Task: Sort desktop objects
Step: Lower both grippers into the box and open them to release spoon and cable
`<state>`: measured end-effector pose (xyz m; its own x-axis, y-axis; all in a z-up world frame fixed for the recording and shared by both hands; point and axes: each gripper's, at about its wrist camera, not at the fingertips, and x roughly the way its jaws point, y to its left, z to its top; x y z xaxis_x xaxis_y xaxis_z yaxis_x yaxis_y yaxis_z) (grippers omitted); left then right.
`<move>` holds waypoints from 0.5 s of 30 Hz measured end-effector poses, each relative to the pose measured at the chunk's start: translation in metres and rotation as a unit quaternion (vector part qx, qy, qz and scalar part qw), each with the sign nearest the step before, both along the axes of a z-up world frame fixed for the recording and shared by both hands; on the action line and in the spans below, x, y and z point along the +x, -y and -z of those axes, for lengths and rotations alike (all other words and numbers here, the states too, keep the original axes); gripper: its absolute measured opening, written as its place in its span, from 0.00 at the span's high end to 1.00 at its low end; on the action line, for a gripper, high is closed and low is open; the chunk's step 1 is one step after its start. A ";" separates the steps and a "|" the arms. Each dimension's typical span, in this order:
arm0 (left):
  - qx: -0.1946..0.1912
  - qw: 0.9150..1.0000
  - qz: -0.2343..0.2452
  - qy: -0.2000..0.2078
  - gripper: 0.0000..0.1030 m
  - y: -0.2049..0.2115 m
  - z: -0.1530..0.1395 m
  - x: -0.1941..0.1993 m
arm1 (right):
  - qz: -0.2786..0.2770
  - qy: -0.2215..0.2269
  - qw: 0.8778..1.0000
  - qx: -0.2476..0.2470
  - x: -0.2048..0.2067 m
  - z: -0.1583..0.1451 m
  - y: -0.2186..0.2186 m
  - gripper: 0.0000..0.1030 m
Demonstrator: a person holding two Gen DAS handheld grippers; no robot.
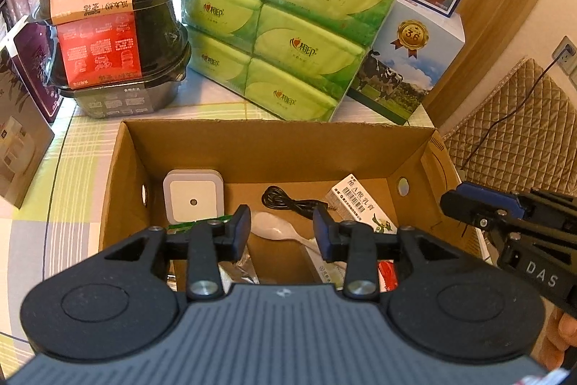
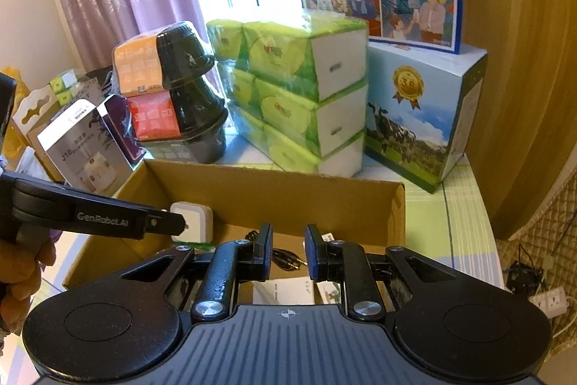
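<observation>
An open cardboard box (image 1: 252, 147) (image 2: 288, 193) sits on the table in front of both grippers. Inside lie a white square night light (image 1: 191, 199) (image 2: 193, 221), a coiled black cable (image 1: 288, 201) (image 2: 285, 258), a white plastic spoon (image 1: 274, 231), a white labelled tube carton (image 1: 360, 204) and some foil and red packets. My left gripper (image 1: 282, 228) hangs open above the box's near side with nothing between its fingers. My right gripper (image 2: 287, 251) is also open and empty over the box's near edge; it shows at the right of the left wrist view (image 1: 465, 204).
Behind the box stand stacked black instant-food bowls (image 1: 115, 24) (image 2: 173, 89), a green tissue multipack (image 1: 288, 24) (image 2: 295, 96) and a blue milk carton box (image 1: 404, 67) (image 2: 422, 114). Small product boxes (image 2: 86, 150) stand at the left. A quilted chair back (image 1: 515, 132) is to the right.
</observation>
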<state>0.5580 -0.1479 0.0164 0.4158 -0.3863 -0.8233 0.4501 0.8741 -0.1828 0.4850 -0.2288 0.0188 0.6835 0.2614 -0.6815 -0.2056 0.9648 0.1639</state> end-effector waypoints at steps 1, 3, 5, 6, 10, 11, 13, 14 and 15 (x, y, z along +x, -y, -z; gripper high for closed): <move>0.001 1.000 0.001 0.000 0.68 0.000 0.000 -0.001 | 0.001 -0.002 1.000 0.000 0.000 0.001 0.001 0.84; 0.004 1.000 0.001 0.001 0.67 0.000 0.000 -0.002 | 0.003 -0.004 1.000 0.000 -0.001 0.002 0.002 0.84; 0.005 1.000 0.000 0.002 0.55 -0.002 -0.001 -0.005 | 0.005 -0.006 1.000 0.001 -0.002 0.002 0.004 0.82; 0.006 1.000 0.000 0.003 0.52 -0.002 -0.001 -0.006 | 0.005 -0.006 1.000 0.002 -0.003 0.001 0.004 0.81; 0.006 1.000 -0.003 0.006 0.35 -0.006 -0.004 -0.014 | 0.005 -0.007 1.000 0.001 -0.009 -0.002 0.005 0.55; 0.006 1.000 -0.003 0.008 0.33 -0.007 -0.005 -0.016 | 0.005 -0.006 1.000 0.001 -0.012 -0.003 0.006 0.49; 0.008 1.000 -0.005 0.011 0.24 -0.009 -0.008 -0.022 | 0.004 -0.006 1.000 -0.001 -0.018 -0.006 0.006 0.44; 0.008 1.000 -0.008 0.016 0.16 -0.010 -0.011 -0.026 | 0.004 -0.009 1.000 -0.003 -0.020 -0.007 0.006 0.40; 0.011 1.000 -0.010 0.021 0.14 -0.011 -0.013 -0.030 | 0.004 -0.011 1.000 -0.004 -0.023 -0.009 0.006 0.39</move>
<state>0.5283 -0.1364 0.0292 0.4583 -0.3598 -0.8127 0.4392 0.8866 -0.1449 0.4618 -0.2347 0.0275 0.6700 0.2503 -0.6989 -0.1946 0.9677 0.1600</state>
